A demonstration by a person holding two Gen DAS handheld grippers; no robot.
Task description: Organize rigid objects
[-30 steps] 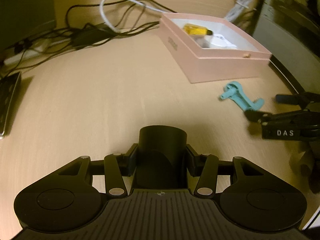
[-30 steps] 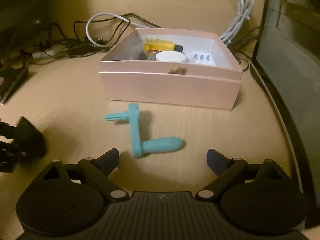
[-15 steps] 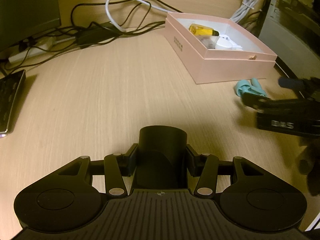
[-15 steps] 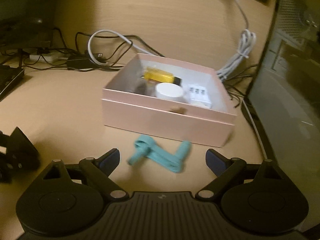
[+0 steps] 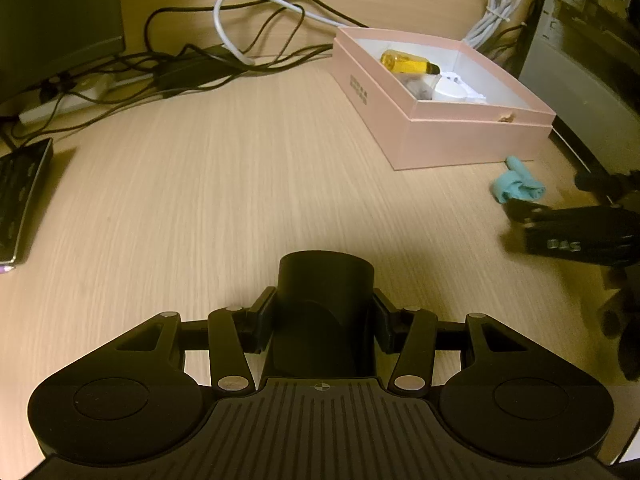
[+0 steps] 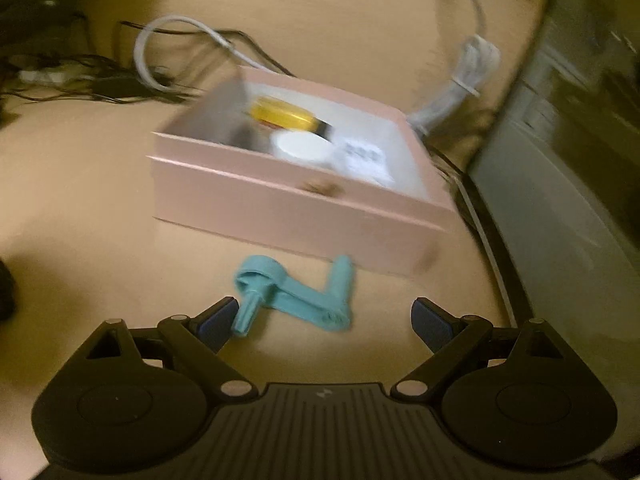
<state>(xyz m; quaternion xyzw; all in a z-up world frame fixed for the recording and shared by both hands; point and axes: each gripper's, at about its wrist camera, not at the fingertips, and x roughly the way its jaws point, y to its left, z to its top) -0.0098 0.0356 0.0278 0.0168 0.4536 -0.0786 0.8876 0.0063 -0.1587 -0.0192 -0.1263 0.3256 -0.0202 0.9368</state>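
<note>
A pale wooden desk [image 5: 224, 184] stretched ahead of both tongs, its broadest bare stretch lying ahead and to the left of the left gripper [image 5: 325, 312]. The pink open-topped box [image 6: 304, 208] sat just beyond the right gripper [image 6: 324, 320], well ahead and to the right of the left one, its near wall square to the right tongs and its rim edges straight and thin. Inside it lay a yellow bottle [image 6: 286, 114] with a dark cap, a white round lid [image 6: 302, 148] and a small white packet [image 6: 362, 158], the last too blurred to read. A grey cabinet side [image 6: 560, 208] closed off the room to the right of the box, and a tangle of black and white cables [image 5: 224, 52] lined the desk's far edge.

The teal crank handle [image 6: 294, 300], a flat arm with a stubby peg at each end, lay on the desk between the right gripper's widely parted blue-tipped fingers [image 6: 218, 318], its left peg close against the left fingertip, with the box wall just beyond it. The left gripper was clenched on a black cylinder [image 5: 326, 280], held upright between its pads.
</note>
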